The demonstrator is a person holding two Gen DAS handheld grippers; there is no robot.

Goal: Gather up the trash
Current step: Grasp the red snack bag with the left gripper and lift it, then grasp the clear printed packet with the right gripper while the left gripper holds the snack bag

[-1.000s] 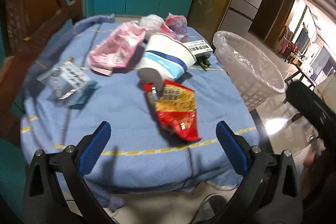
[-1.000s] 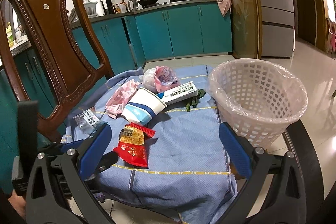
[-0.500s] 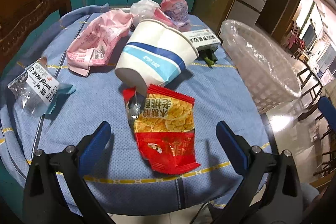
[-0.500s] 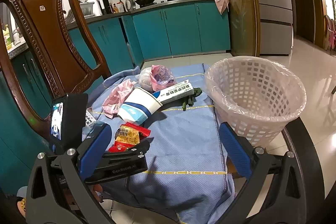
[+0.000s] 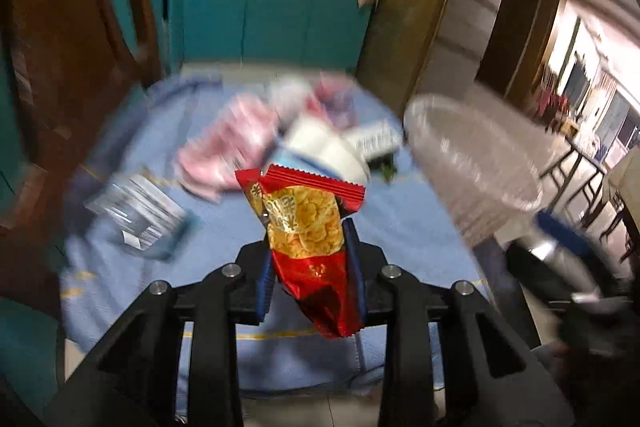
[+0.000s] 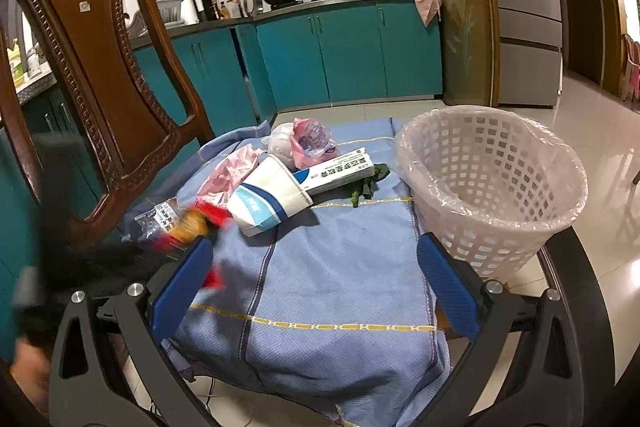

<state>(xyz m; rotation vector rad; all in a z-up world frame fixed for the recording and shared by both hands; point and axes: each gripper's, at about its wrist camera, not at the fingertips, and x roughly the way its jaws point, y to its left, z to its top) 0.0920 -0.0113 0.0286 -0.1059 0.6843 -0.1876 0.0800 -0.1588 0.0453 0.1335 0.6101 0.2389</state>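
A red and yellow snack bag hangs between the blue pads of my left gripper, whose jaws are closing and press on it; the bag is lifted off the blue cloth. The right wrist view shows the same bag blurred at the left, above the cloth. My right gripper stands open and empty over the cloth's near part. A white lined basket stands at the table's right edge, also blurred in the left wrist view.
On the cloth lie a tipped paper cup, a white medicine box, pink bags, a clear packet and green scraps. A carved wooden chair stands at the left.
My left gripper went in over the snack bag, closed its jaws on it and lifted it off the cloth. The right gripper has stayed where it was.
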